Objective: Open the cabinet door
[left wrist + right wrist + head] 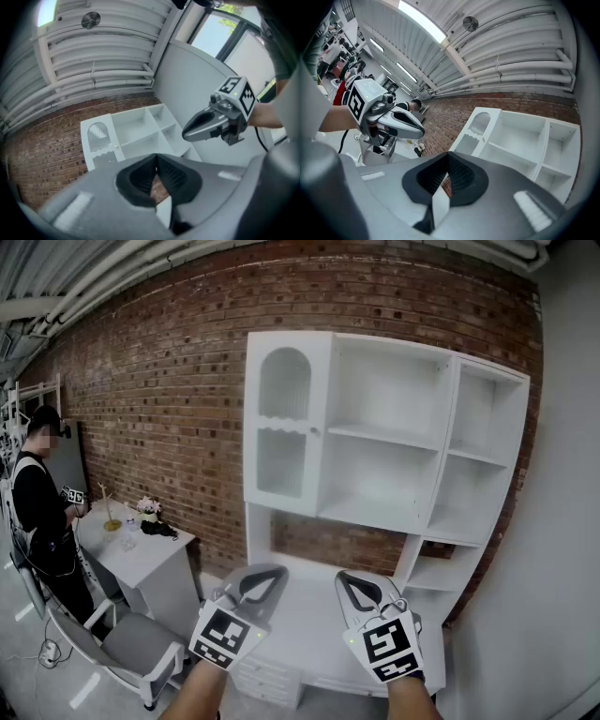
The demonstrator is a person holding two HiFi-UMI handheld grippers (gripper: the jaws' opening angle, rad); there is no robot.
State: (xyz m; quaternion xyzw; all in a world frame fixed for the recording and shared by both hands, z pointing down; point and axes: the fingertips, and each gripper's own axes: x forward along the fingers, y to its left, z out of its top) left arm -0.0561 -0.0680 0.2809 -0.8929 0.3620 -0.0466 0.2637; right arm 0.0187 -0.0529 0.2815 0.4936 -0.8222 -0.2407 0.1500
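Brick wall (141, 381) — side table (161, 555), chair (131, 643)

Nothing legible here: no text, brand or number. The only print is black-and-white square markers on the left cube (225, 634) behind the left gripper (260, 579) jaws and on the right cube (392, 649) behind the right gripper (362, 589) jaws (coded patterns, not characters).

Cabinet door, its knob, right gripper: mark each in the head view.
cabinet door (283, 470), head view, on the door's lower panel.
knob (316, 431), head view, on the small knob at the door's right edge.
right gripper (347, 579), head view, at its closed tips.
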